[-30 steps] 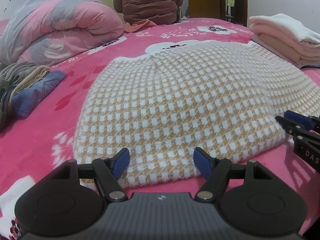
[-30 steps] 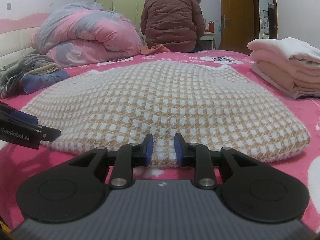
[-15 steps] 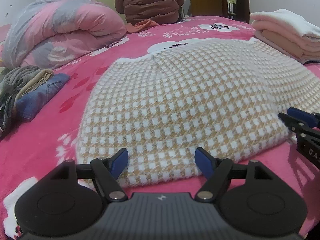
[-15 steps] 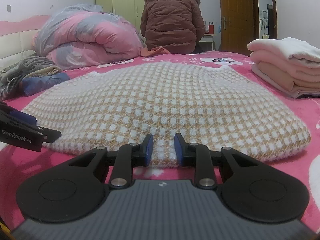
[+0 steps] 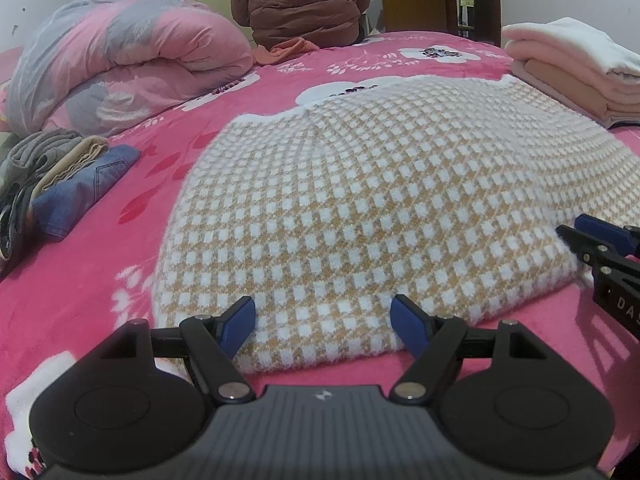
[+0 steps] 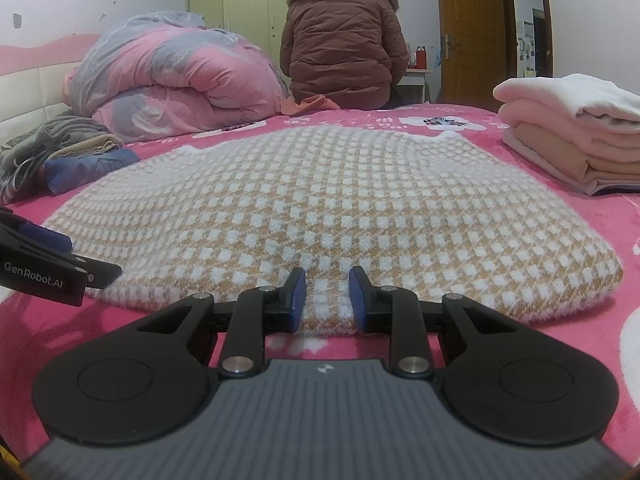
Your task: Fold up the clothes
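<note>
A tan-and-white checked knit sweater (image 5: 380, 200) lies spread flat on the pink bedspread (image 5: 80, 280), with its hem toward me. My left gripper (image 5: 322, 324) hovers open and wide over the hem's left part, its blue pads apart from the knit. To its right, at the hem, sits my right gripper (image 5: 588, 232). In the right wrist view the sweater (image 6: 320, 200) fills the middle, and the right gripper (image 6: 328, 300) has its pads drawn in narrow on the hem, knit filling the gap. The left gripper (image 6: 88, 256) shows at the left edge.
A rolled pink-and-grey quilt (image 5: 120, 68) lies at the back left, with a heap of jeans and grey clothes (image 5: 60, 176) in front of it. A stack of folded pink and white garments (image 5: 572, 64) sits at the right. A person in a brown coat (image 6: 344, 40) sits on the bed's far edge.
</note>
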A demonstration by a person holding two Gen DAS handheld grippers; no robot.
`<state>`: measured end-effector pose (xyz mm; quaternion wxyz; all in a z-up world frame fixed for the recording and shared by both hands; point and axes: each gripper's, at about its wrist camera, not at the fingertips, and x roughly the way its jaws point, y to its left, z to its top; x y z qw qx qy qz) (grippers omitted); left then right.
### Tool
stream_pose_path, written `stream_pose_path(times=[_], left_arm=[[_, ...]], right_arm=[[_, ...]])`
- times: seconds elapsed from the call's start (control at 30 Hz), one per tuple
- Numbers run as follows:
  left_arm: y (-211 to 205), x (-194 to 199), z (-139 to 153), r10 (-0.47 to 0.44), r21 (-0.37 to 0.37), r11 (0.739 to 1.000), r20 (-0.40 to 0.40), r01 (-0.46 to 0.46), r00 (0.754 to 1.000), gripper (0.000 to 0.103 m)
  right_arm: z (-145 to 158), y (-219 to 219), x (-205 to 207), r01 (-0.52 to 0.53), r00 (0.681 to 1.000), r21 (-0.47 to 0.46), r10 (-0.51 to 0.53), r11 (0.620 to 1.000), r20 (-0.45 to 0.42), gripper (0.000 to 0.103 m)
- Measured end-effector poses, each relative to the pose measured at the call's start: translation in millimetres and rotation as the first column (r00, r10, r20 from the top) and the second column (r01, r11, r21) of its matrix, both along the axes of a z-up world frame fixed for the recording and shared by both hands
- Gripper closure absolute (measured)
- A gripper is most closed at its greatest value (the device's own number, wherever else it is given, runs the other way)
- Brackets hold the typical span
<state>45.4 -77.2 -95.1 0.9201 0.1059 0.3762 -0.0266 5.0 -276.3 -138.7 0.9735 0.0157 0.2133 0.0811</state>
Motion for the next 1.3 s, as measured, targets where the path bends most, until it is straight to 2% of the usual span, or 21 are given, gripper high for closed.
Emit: stream_pose_path(times=[1.13, 1.3], left_arm=[[-6, -2, 0, 0.019, 0.025, 0.999, 0.005, -0.019, 1.0, 0.027], [5, -3, 7, 0.022, -0.047, 0.999, -0.001, -0.022, 1.0, 0.026]], right_arm=[[-3, -4, 2, -0.005, 1.0, 0.031, 0.005, 0.999, 0.008, 0.078], [-4, -6, 2, -0.007, 1.0, 0.042, 0.007, 0.999, 0.011, 0.078]])
